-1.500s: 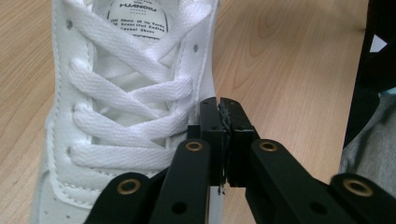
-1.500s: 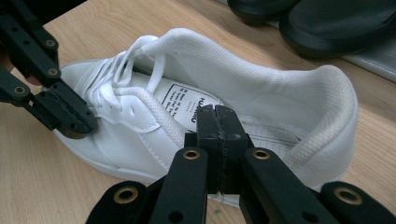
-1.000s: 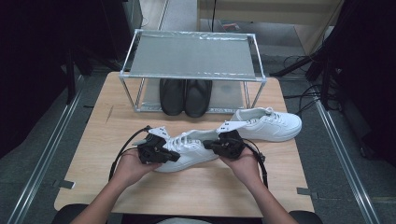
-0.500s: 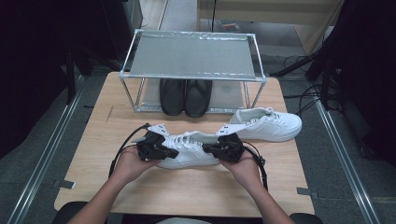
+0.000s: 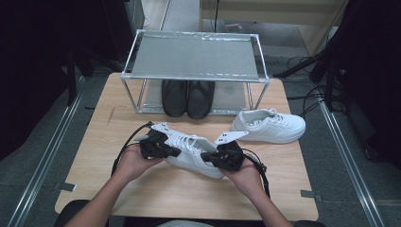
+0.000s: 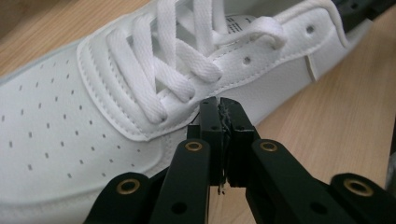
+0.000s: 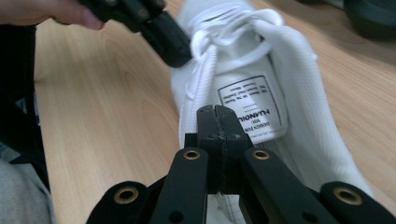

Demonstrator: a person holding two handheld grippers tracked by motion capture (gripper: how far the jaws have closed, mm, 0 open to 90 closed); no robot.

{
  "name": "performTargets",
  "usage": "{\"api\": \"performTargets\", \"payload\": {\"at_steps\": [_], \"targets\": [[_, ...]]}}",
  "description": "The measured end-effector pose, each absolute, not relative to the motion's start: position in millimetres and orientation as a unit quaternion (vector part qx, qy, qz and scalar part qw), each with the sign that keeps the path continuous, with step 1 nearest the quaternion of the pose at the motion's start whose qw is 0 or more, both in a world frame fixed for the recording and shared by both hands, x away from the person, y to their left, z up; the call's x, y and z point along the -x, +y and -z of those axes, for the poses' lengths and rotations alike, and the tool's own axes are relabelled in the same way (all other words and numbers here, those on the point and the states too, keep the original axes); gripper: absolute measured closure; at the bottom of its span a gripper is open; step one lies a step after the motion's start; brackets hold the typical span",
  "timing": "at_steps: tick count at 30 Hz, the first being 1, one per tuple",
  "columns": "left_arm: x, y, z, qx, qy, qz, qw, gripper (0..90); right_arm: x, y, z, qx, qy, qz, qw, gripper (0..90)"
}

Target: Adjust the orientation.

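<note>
The left gripper [image 5: 163,149] and the right gripper [image 5: 218,158] are at the 2 ends of the near white sneaker [image 5: 194,153], both jaws closed, the right on its collar edge.

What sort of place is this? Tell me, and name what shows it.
Probably a lab or recording workspace staged as a shoe-tidying spot, not a home. A wooden table holds a small metal shoe rack with black shoes under it, cables trail on the floor, and dark curtains surround the table.
</note>
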State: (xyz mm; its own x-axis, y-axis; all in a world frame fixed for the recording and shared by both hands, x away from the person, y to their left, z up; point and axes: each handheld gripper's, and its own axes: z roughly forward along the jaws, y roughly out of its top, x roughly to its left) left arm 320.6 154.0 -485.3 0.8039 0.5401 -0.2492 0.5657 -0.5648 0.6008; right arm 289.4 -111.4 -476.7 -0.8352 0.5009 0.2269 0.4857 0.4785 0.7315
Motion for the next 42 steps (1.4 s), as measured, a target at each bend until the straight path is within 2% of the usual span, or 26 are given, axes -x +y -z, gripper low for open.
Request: {"api": "performTargets", "payload": {"at_steps": [10,23,30,42], "targets": [[-332,153,488,-0.882,0.311,0.019,0.354,89.4,-285,-113,477,-0.296,0.855,-0.425,-0.008,90.0],[-320,161,477,-0.867,0.326,0.028,0.376,89.3,-306,-143,468,-0.329,0.837,-0.435,0.032,90.0],[-311,162,485,-0.874,0.330,0.029,0.354,88.9,-319,-145,469,-0.330,0.842,-0.423,0.051,90.0],[-307,159,496,-0.881,0.340,0.017,0.328,88.4,-329,-135,477,-0.329,0.852,-0.405,0.036,90.0]]}}
